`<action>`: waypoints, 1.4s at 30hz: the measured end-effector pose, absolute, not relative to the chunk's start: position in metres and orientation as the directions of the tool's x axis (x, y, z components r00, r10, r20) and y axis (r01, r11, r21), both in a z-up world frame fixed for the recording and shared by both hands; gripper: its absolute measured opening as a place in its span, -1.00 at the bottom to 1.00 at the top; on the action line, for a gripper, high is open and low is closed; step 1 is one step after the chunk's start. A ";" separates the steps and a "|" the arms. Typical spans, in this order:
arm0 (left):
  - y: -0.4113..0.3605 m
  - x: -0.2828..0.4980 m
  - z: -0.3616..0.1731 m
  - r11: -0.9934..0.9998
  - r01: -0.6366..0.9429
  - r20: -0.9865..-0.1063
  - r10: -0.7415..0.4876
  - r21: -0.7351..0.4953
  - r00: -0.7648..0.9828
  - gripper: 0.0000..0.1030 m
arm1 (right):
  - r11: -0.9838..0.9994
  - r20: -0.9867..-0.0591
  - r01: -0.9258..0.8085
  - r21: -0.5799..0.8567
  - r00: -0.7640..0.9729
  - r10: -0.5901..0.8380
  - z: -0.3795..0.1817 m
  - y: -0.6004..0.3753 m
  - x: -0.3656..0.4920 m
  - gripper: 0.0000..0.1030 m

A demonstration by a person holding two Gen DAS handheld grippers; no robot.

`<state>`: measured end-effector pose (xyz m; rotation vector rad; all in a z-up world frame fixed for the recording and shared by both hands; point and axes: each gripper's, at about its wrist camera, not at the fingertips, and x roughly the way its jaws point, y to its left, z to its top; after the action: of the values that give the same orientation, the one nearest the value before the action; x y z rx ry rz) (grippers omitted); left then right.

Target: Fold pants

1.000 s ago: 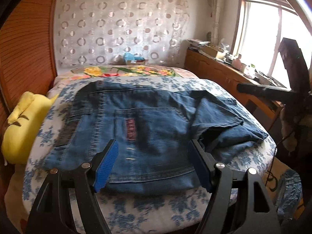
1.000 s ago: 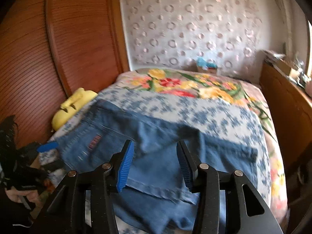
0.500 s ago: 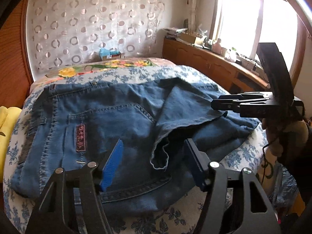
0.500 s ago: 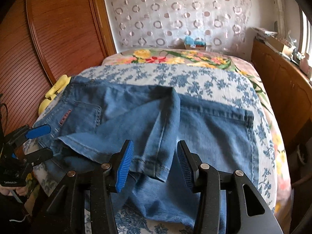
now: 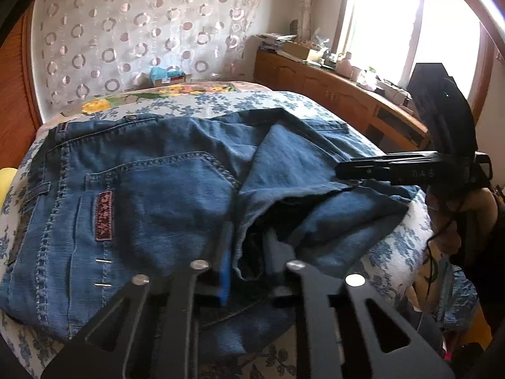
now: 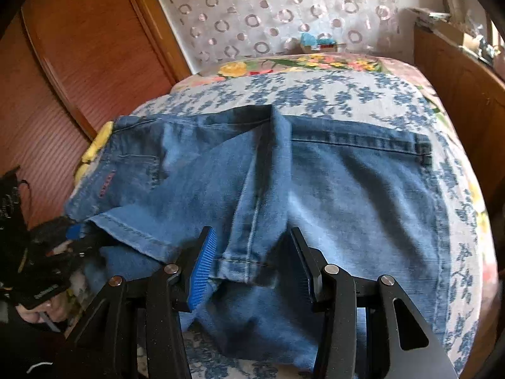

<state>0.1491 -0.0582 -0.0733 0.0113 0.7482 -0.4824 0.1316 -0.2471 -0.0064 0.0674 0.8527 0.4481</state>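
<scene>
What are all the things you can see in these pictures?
jeans: one pair, blue denim, spread on the bed, a leg folded back over the seat.
bedspread: one, white with blue flowers, under the jeans.
flowered sheet: one, yellow and red blooms, far end of the bed.
yellow cushion: one, at the bed's edge by the wooden wall.
curtain: one, pale with rings, behind the bed.
wooden cabinet: one, brown, cluttered, under the window.
left tongs: black with blue pads, closed on a hem of the jeans.
right tongs: black with blue pads, open around the folded leg's hem.
</scene>
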 end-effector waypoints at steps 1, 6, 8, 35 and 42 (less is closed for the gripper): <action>-0.058 0.147 -0.071 0.894 0.423 -0.653 -0.411 -0.151 0.636 -0.77 | 0.900 -0.711 -0.369 0.233 0.566 0.417 -0.006 -0.247 0.130 -0.56; -0.049 0.136 -0.051 0.898 0.413 -0.608 -0.414 -0.151 0.677 -0.85 | 0.881 -0.652 -0.442 0.171 0.620 0.437 0.013 -0.240 0.113 -0.91; -0.042 0.129 -0.039 0.901 0.408 -0.584 -0.413 -0.149 0.699 -0.86 | 0.878 -0.623 -0.451 0.159 0.644 0.444 0.028 -0.235 0.107 -0.91; 0.117 0.105 -0.014 0.981 0.136 -0.525 -0.188 -0.136 0.830 -0.89 | 0.768 -0.577 -0.640 0.017 0.621 0.530 0.086 -0.054 0.188 -0.91; 0.137 0.113 -0.030 0.985 0.081 -0.561 -0.153 -0.150 0.814 -0.89 | 0.773 -0.612 -0.633 -0.034 0.625 0.485 0.081 -0.009 0.206 -0.91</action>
<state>0.1130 0.1374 -0.0302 -0.1214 0.6075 -0.1252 0.2056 -0.0093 0.0809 -0.2573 0.6204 0.6498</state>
